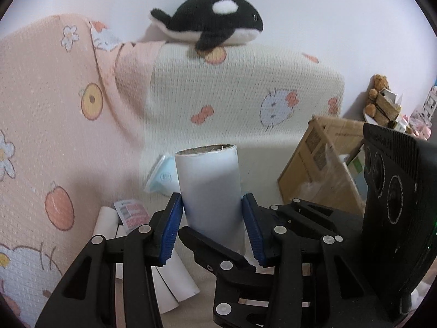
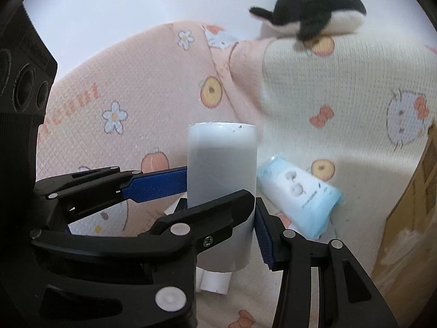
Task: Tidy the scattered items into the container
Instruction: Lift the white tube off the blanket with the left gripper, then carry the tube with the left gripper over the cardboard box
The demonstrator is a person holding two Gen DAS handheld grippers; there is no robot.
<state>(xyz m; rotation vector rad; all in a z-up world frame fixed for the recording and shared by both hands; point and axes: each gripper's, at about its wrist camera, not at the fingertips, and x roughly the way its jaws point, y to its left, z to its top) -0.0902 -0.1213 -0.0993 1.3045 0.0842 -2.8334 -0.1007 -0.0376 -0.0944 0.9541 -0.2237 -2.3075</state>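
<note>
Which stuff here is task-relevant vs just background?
Job:
- white roll, held by both grippers: left gripper, right gripper
- white tubes on the sofa
- blue tissue pack
- cardboard box

Background:
- orca plush
- patterned blanket
- teddy bear

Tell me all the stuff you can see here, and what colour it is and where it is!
Roll: one, white, upright, gripped between both tongs.
More rolls: a few, white, lying on the sofa seat below the held roll.
Soft pack: one, pale blue and white, lying on the seat at the backrest.
Small packet: one, white with red print, beside the lying rolls.
Toy orca: one, black and white, on top of the sofa back.
Sofa cover: one, peach and cream with cartoon prints.
Cardboard box: one, brown, right of the sofa.
Teddy bear: one, brown, far right.
Left tongs: black, blue pads, closed on the roll.
Right tongs: black, blue pads, closed on the same roll.
</note>
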